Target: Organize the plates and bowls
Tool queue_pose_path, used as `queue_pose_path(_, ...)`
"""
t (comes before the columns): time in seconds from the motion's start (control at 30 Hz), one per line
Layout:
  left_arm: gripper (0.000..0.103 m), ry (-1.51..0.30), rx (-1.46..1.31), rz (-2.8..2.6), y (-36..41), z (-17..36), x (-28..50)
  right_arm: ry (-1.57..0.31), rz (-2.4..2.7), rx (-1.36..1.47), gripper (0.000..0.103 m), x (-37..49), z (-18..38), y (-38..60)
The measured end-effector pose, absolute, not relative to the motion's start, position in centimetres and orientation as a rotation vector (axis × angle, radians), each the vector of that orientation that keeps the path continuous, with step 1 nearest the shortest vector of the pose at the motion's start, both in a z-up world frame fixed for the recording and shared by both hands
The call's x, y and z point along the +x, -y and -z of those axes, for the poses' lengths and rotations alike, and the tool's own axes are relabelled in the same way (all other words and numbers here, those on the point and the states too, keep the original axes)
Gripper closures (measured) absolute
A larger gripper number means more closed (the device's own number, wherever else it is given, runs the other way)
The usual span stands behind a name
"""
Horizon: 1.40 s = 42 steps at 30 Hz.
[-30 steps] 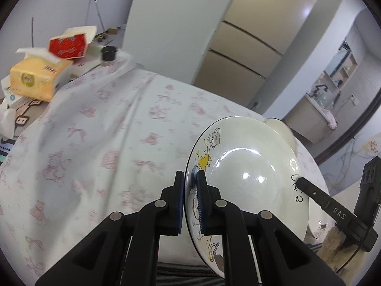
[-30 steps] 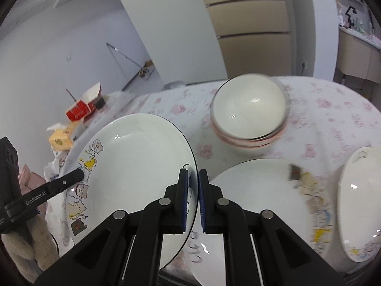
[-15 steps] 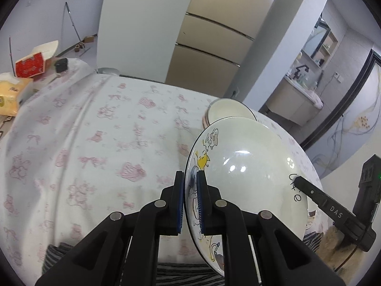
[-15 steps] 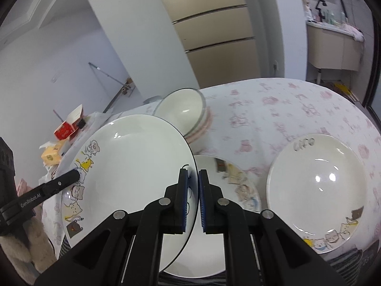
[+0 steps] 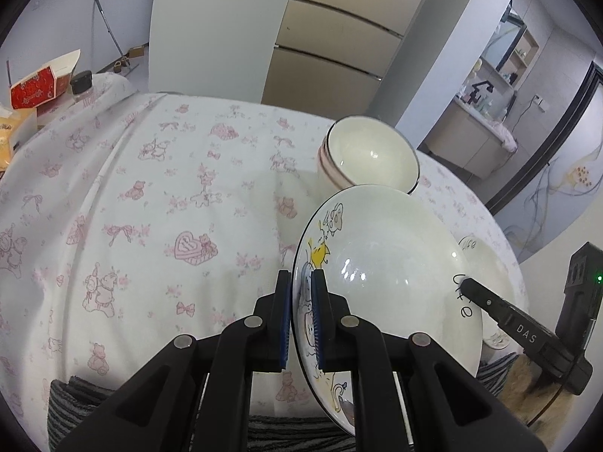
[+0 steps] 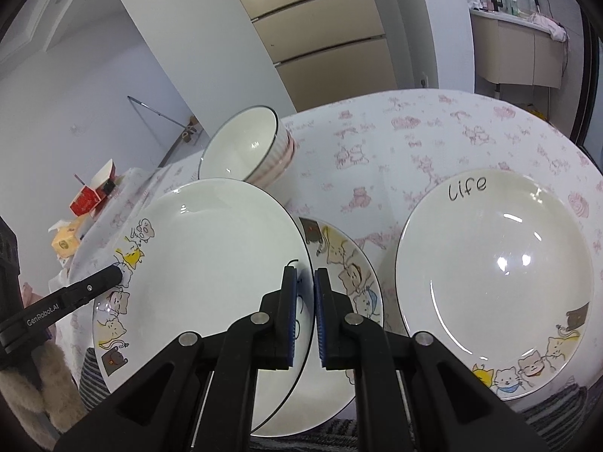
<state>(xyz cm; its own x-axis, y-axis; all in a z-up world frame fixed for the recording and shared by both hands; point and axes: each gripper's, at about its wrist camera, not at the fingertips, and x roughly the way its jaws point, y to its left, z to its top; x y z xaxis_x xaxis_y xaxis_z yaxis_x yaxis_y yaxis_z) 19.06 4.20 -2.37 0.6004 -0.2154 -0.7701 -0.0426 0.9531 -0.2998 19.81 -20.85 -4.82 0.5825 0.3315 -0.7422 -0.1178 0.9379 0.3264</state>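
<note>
Both grippers hold one white cartoon-cat plate [image 5: 388,275] by opposite rims, lifted above the table. My left gripper [image 5: 300,316] is shut on its left rim; my right gripper [image 6: 305,312] is shut on its right rim, where the plate [image 6: 211,263] shows tilted. Under it lies a second cat plate [image 6: 350,275]. A third plate marked "Life" [image 6: 493,263] lies to the right. A stack of white bowls with pink sides [image 5: 371,158] stands behind, also in the right wrist view [image 6: 245,150].
The table has a white cloth with pink bears [image 5: 150,207]. A red box [image 5: 41,83], a yellow tissue pack [image 6: 66,241] and a small black-lidded jar [image 5: 81,83] sit at the far left edge. A striped dark cloth [image 5: 75,395] lies at the near edge.
Both grippers, still holding the plate, have swung so the bowl stack and the "Life" plate come fully into view. The grip has not changed.
</note>
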Motion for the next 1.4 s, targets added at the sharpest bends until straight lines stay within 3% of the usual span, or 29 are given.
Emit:
queue_pose_path(0.7,0.093,-0.944,-0.243,0.104,-3.0,5.8,19.6,-1.005,-0.217,0.216,0.093,20.3,8.5,20.8)
queue_pose_path(1.13,0.093,-0.930,-0.177,0.081,-2.6,6.5,19.7,-0.982,-0.179,0.076,0.089,19.8,8.2,19.0)
queue_pose_path(1.4,0.093,-0.929,-0.183,0.078,-2.6,6.6,19.7,-0.991,-0.201,0.133,0.088,19.9,8.4,19.9)
